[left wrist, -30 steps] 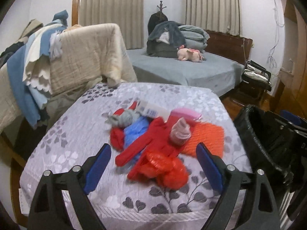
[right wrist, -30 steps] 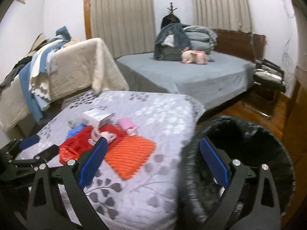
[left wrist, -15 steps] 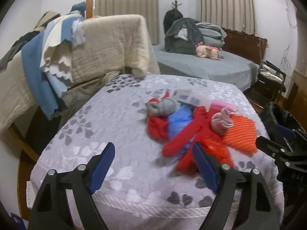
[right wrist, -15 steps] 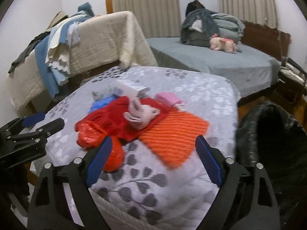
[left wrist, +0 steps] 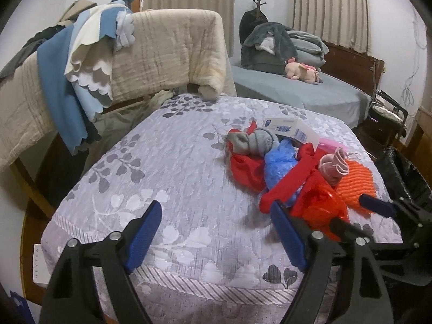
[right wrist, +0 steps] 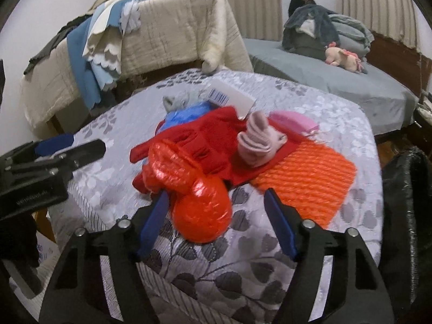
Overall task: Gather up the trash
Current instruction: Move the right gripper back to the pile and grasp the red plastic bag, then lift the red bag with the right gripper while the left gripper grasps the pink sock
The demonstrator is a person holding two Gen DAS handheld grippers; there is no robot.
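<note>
Red crinkled plastic, a knotted bag (right wrist: pixel 201 202), lay at the near edge of the heap on the quilted worktop (left wrist: pixel 167 178), closest of all the litter to the right gripper (right wrist: pixel 216 222), which made it the obvious first pick. Behind it the pile mixed trash with clothing: a blue plastic bag (left wrist: pixel 280 164), a white carton (left wrist: pixel 293 131), red cloth (right wrist: pixel 213 140), a rolled pink sock (right wrist: pixel 256 141) and an orange knitted mat (right wrist: pixel 305 178). A black-lined bin (right wrist: pixel 405 216) stood just beside the worktop on the right, likely put there so each piece could be dropped with a short swing.

The right gripper pointed downward at the pile, its blue fingers (right wrist: pixel 154 221) straddling the red bag; the left one sat at or just against the plastic while the right one stood clear, so no grip was made, though the jaws had just been closing around it.

The left gripper (left wrist: pixel 217 239) hovered over bare quilt to the left of the heap, tilted downward, its fingers (left wrist: pixel 141 239) spread wide and holding nothing, probably waiting its turn.
</note>
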